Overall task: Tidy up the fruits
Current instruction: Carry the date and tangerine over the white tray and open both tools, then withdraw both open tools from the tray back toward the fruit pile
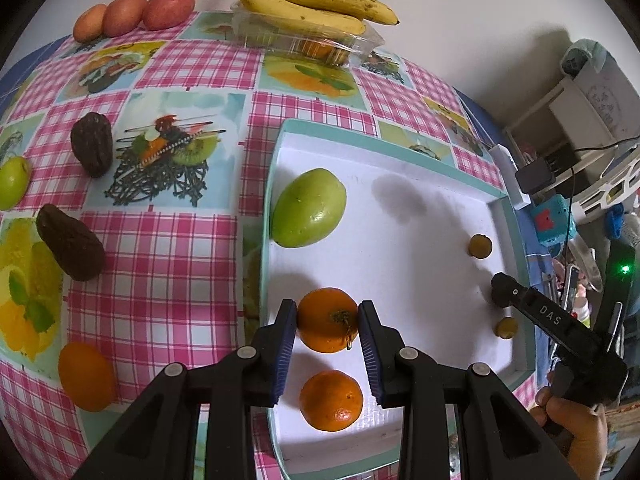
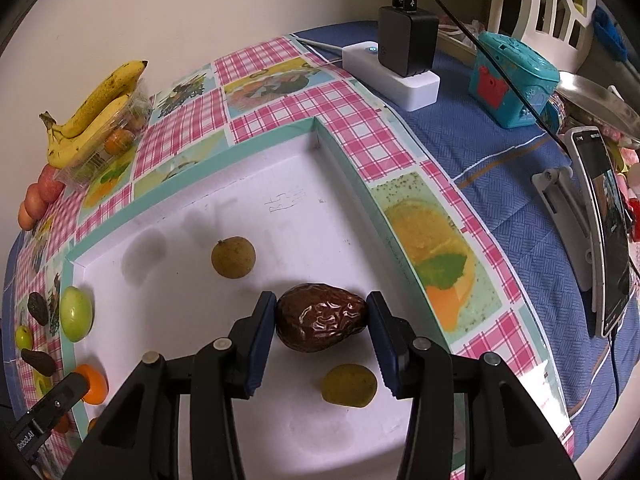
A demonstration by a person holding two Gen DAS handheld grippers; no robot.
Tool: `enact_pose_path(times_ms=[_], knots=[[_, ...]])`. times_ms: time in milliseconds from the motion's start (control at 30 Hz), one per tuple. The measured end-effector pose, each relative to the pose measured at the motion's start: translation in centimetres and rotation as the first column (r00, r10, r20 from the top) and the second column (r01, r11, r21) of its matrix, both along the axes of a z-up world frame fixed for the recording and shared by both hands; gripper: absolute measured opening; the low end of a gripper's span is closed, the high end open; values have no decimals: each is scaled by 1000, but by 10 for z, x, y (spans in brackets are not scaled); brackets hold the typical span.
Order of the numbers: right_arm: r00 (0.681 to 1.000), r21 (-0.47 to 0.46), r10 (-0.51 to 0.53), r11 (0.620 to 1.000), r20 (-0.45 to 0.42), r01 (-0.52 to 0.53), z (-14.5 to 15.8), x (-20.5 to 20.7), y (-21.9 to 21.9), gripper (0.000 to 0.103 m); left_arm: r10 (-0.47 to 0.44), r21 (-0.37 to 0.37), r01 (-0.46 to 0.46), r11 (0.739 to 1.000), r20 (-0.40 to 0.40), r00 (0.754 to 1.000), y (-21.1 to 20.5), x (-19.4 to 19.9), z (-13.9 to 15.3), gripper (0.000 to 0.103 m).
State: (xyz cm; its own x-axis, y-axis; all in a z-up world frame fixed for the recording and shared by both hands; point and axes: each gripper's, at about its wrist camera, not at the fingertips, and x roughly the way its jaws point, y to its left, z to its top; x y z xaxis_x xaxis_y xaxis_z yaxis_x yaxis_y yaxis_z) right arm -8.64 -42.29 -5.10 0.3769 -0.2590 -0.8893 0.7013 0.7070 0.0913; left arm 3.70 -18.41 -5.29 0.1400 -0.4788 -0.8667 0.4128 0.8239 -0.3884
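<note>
My left gripper [image 1: 327, 322] clamps a round, dimpled orange [image 1: 327, 319], ribbed blue pads touching both sides, low over the tray [image 1: 400, 184]: white floor, teal rim. A second orange [image 1: 331, 400] sits just nearer me; a smooth green fruit [image 1: 308, 208] lies by the tray's left wall. My right gripper [image 2: 321, 316] pinches a glossy, wrinkled brown date [image 2: 321, 317] end to end inside the tray, between two small matte olive balls [image 2: 233, 257]. Bananas [image 1: 312, 0] rest on a clear plastic box [image 1: 308, 40].

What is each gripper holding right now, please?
Left gripper: shut on an orange over the tray.
Right gripper: shut on a wrinkled brown date.
</note>
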Motion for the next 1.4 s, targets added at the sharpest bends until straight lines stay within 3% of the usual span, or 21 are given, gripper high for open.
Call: enact_pose_path(times_ms=[200,333,667,933,1400], knots=[[1000,-8,-1,1000,-6,1,2,0,-1,48,3,10,-3,1000,-16,1000,1,2,2,34],[1000,-37,-5,999,-6,5,9,0,0,57,4,14,-4,1000,-13,1000,3,3,6,34],[998,-97,45,994,46,-41,41,5,14,57,32,-32,-31,999,34,999,14,7,37,36],[992,-79,117,990,37,-114,42,16,37,57,144,37,-147,988,76,987,48,21,50,36],[955,-64,294,955,44,-291,46,44,96,57,315,35,-320,947,106,943,118,46,63,36]])
